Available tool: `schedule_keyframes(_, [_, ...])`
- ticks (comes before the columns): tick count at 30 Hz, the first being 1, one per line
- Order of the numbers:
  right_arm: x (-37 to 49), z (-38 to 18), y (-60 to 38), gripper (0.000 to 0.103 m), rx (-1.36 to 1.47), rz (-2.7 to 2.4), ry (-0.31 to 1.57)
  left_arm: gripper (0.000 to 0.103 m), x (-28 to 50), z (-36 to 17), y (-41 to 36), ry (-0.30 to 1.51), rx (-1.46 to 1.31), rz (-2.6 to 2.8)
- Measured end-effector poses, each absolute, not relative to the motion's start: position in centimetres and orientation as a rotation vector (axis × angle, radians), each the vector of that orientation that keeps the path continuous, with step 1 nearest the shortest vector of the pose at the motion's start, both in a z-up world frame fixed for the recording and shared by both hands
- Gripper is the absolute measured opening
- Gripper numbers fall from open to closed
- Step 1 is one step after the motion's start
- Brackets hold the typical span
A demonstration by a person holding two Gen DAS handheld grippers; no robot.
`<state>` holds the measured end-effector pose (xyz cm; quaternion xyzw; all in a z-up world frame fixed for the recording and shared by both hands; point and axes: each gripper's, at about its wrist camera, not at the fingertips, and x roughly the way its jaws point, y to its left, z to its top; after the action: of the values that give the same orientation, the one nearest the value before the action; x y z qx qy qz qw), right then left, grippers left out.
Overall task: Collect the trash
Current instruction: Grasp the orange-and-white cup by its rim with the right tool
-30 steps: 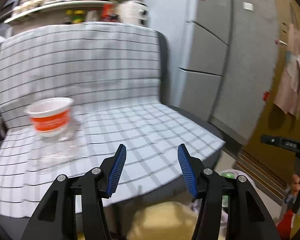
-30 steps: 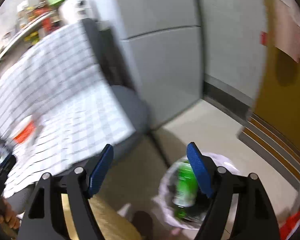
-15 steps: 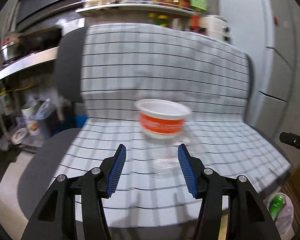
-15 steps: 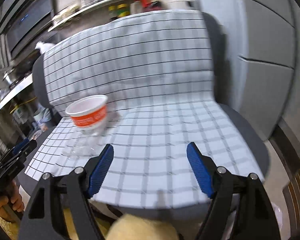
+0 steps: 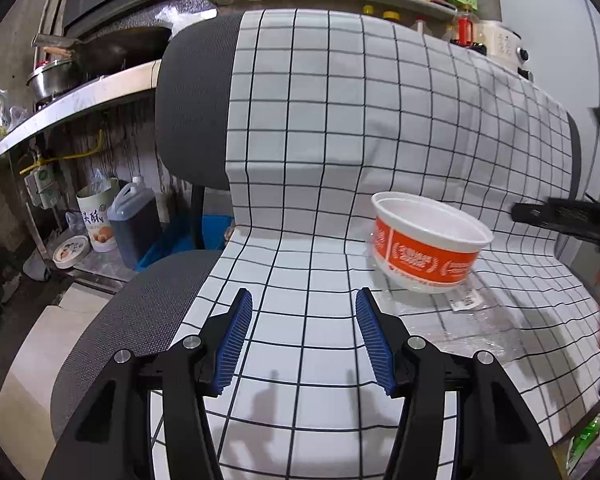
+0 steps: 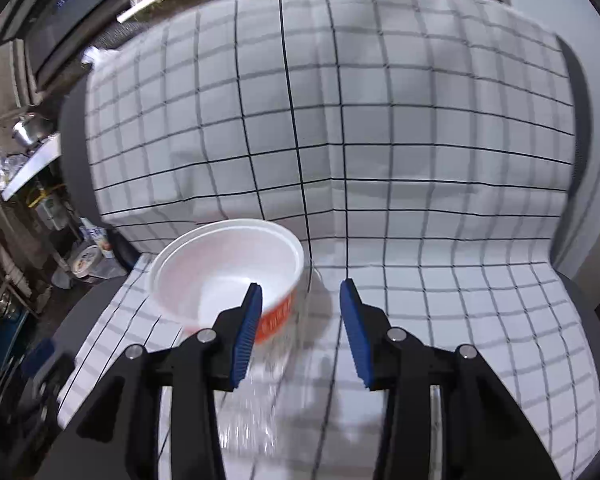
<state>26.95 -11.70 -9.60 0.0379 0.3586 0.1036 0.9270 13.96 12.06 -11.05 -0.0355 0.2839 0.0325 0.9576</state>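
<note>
Both my hands swung away from the trash bag toward the chair. From my left gripper [image 5: 302, 336], the orange bowl [image 5: 426, 254] now sits right of my half-open, empty fingers, on clear plastic wrap [image 5: 472, 324]. From my right gripper [image 6: 300, 328], the bowl is much nearer; my jaws are closing around its rim to lift it, not yet squeezing.

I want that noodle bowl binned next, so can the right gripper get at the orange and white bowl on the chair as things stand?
Probably yes. The right gripper is closing just over the bowl, whose near rim sits by its left finger, nothing blocking. Only clear plastic wrap lies beneath.
</note>
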Motion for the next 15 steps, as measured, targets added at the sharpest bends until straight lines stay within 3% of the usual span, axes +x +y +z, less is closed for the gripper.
schedule_keyframes(7, [31.3, -13.5, -11.8, 0.038, 0.210, 0.203, 0.865, 0.055, 14.3, -12.6, 12.8, 0.616, -0.106, 0.055])
schedule_keyframes(9, [31.3, -14.0, -12.1, 0.022, 0.272, 0.228, 0.889, 0.055, 14.2, -12.8, 12.8, 0.625, -0.110, 0.050])
schedule_keyframes(12, [30.1, -13.1, -12.9, 0.006, 0.330, 0.260, 0.858, 0.055, 13.9, -12.8, 12.2, 0.630, -0.107, 0.040])
schedule_keyframes(15, [27.6, -10.6, -13.9, 0.007, 0.326, 0.267, 0.775, 0.055, 13.5, -12.4, 11.5, 0.625, -0.100, 0.026])
